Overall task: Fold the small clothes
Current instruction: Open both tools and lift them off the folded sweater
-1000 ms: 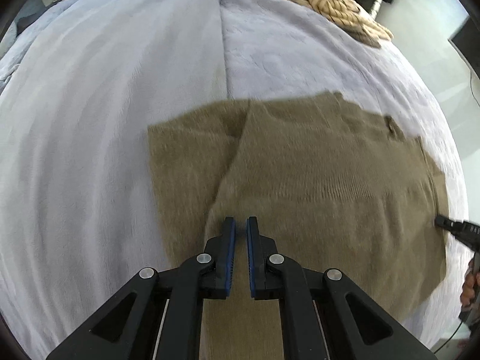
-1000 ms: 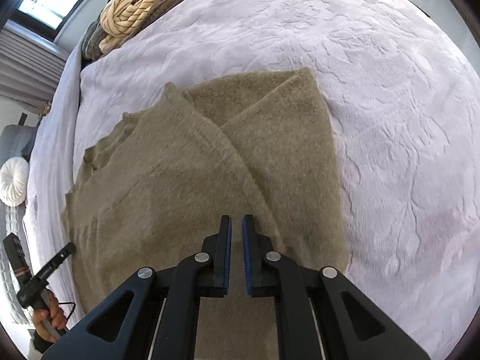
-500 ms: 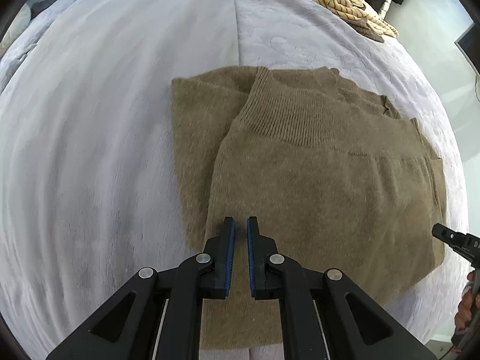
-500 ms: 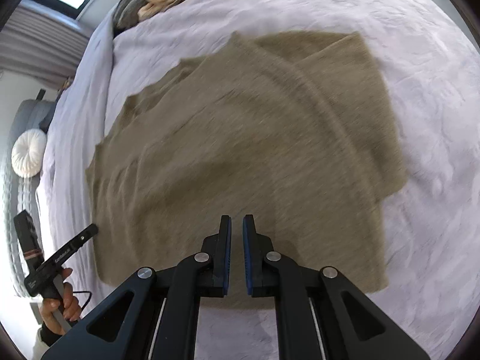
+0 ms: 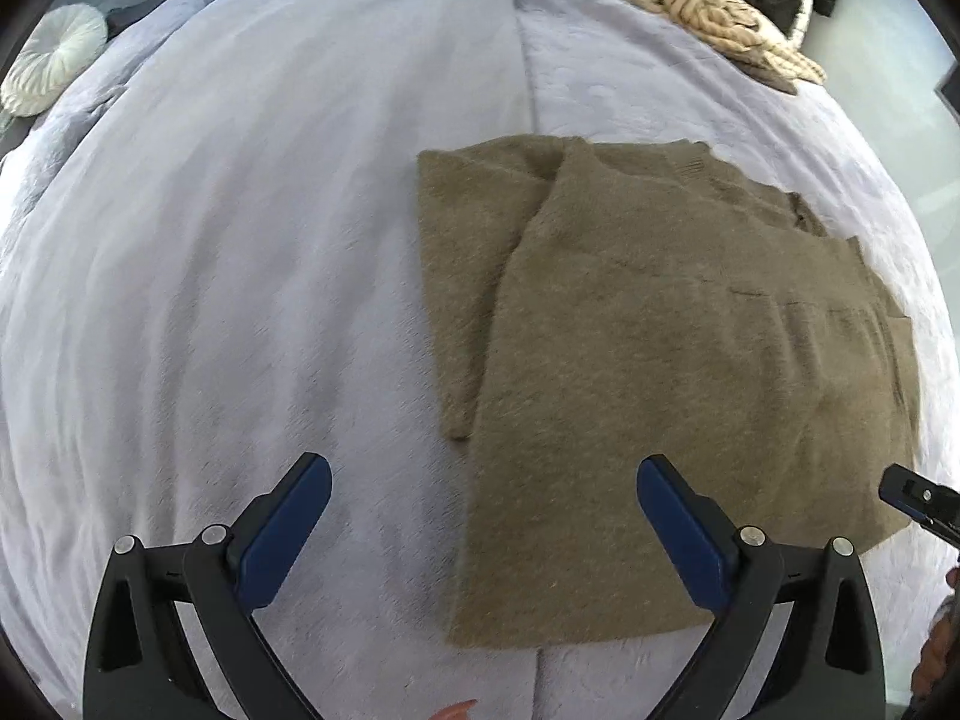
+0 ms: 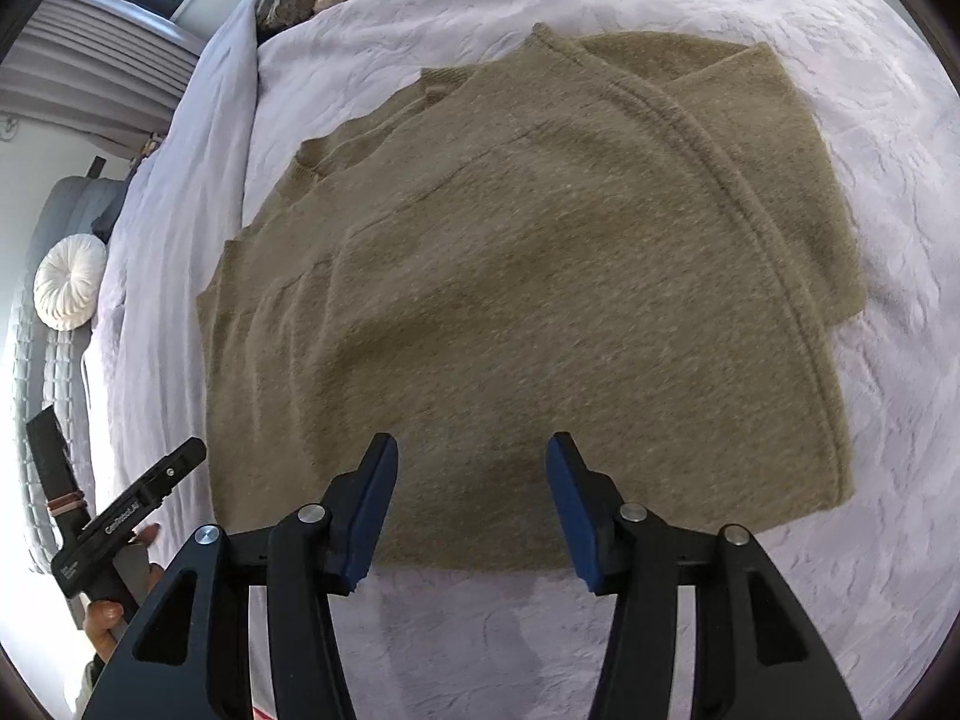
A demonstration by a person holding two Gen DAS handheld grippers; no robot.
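Observation:
An olive-brown knit garment lies folded flat on the pale lilac bedspread. My left gripper hovers over the garment's near left corner. Its jaws are opening wide and nothing is pressed between the blue pads. In the right wrist view the same garment fills the middle. My right gripper hangs above its near edge, jaws opening, with only cloth lying beneath them. A hand holds the left tool at the lower left of that view.
A heap of clothes with a cream cable knit sits at the bed's far end. A round white cushion lies beside the bed. Bare floor shows past the bed's right side.
Both grippers were shut and now stand open. Both have drawn back toward the garment's near edge, so more of the bedspread and the whole folded garment shows.

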